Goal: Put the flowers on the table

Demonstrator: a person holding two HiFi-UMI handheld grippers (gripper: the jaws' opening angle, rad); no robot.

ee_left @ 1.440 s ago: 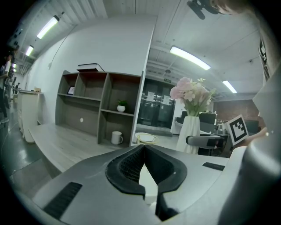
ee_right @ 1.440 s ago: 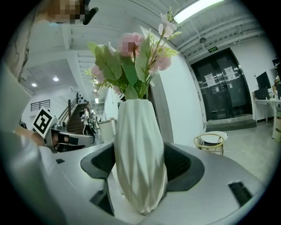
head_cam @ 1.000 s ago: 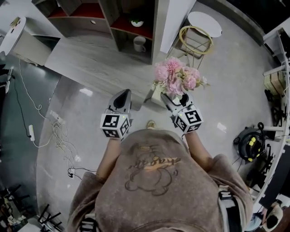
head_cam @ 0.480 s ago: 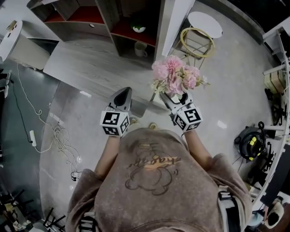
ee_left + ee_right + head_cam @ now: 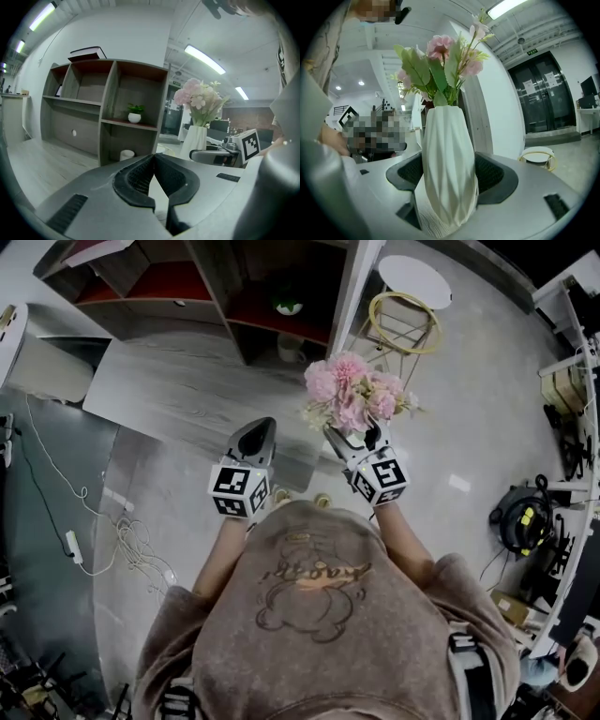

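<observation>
Pink flowers (image 5: 354,395) stand in a white ribbed vase (image 5: 447,159), carried in the air in front of the person. My right gripper (image 5: 349,439) is shut on the vase, with its dark pads (image 5: 490,174) pressed against both sides of the body. The flowers (image 5: 440,61) rise above the jaws in the right gripper view. My left gripper (image 5: 253,432) hangs level to the left, apart from the vase, and its tips (image 5: 153,157) meet with nothing between them. From there the vase (image 5: 196,140) and the flowers (image 5: 199,98) show at the right.
A small round white table (image 5: 412,282) with a gold ring frame stands ahead to the right, and also shows as the table (image 5: 539,153) low on the floor. An open shelf unit (image 5: 234,287) with a potted plant (image 5: 135,114) is ahead. Cables (image 5: 122,540) lie at the left.
The person has stepped forward, so the shelf unit and the round table are closer. Both grippers keep their places in front of the body, and the vase stays held.
</observation>
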